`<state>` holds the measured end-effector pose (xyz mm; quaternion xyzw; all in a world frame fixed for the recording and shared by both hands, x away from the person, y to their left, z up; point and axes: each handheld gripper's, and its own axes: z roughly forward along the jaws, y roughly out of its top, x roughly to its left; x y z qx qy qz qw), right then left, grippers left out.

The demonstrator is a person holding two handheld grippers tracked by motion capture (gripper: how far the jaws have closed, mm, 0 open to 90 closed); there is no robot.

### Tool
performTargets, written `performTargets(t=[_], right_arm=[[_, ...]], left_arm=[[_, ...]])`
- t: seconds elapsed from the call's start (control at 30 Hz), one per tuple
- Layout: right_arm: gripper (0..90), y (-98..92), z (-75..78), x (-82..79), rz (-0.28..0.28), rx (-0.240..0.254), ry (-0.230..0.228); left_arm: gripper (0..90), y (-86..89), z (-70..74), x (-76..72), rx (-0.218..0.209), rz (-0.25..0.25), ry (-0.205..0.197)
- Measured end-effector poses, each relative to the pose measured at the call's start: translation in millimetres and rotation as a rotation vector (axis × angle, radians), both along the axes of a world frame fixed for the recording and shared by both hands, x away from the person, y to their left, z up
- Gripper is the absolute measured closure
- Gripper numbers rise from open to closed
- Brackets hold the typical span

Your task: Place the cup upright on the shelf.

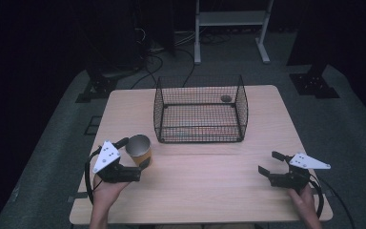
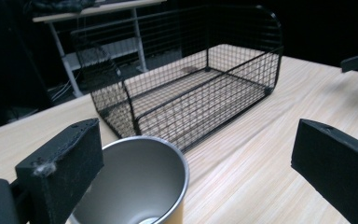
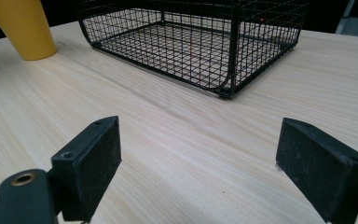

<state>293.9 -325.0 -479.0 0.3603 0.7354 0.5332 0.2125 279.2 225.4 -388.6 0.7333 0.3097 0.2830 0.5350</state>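
a pale wooden worktop [image 1: 209, 181] carries a black wire basket [image 1: 200, 109] at its far middle and a yellow cup [image 1: 139, 149] with a silvery inside toward the near left. the basket stands upright with its open top facing up; its near wall is lower than its other walls, and a small dark round thing [image 1: 226, 98] lies on its floor near the far right corner, too small to identify.

the left tool [image 1: 134, 151] is held by the person's left hand [image 1: 106, 191] at the near left of the worktop. its jaws are spread wide, one on each side of the cup. in the left gripper view the cup [image 2: 135, 186] sits close against the left jaw while the right jaw stands well apart from it; whether the left jaw actually touches the cup cannot be told. the basket [image 2: 191, 88] lies beyond the cup in that view.

the right tool [image 1: 271, 162] is held by the person's right hand [image 1: 305, 202] at the near right, well apart from the basket and the cup. its jaws are spread wide with bare worktop between them. in the right gripper view the basket [image 3: 191, 42] stands ahead and the cup [image 3: 21, 28] shows at the upper left.

beyond the worktop, a grey floor [image 1: 352, 124] holds a white metal frame [image 1: 231, 28] and dark cables [image 1: 162, 57].
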Motion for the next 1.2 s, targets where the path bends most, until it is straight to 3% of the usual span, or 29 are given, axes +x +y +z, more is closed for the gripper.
performTargets(t=[0.47, 0.8, 1.0, 1.2], right_arm=[[12.9, -0.1, 0.0, 0.1, -0.002, 0.001, 0.000], [12.9, 0.8, 0.0, 0.0, 0.003, -0.010, -0.002], [12.9, 0.9, 0.0, 0.5, -0.002, -0.010, 0.001], [12.9, 2.0, 0.1, 0.8, -0.001, -0.021, 0.002]], left_arm=[[1.6, 11.6, -17.5, 11.5, 0.033, 0.056, 0.050], [1.6, 21.9, -37.3, 23.4, 0.031, 0.098, 0.114], [1.6, 19.7, -47.1, 32.9, 0.051, 0.103, 0.150], [1.6, 19.0, -53.5, 45.1, 0.037, 0.091, 0.194]])
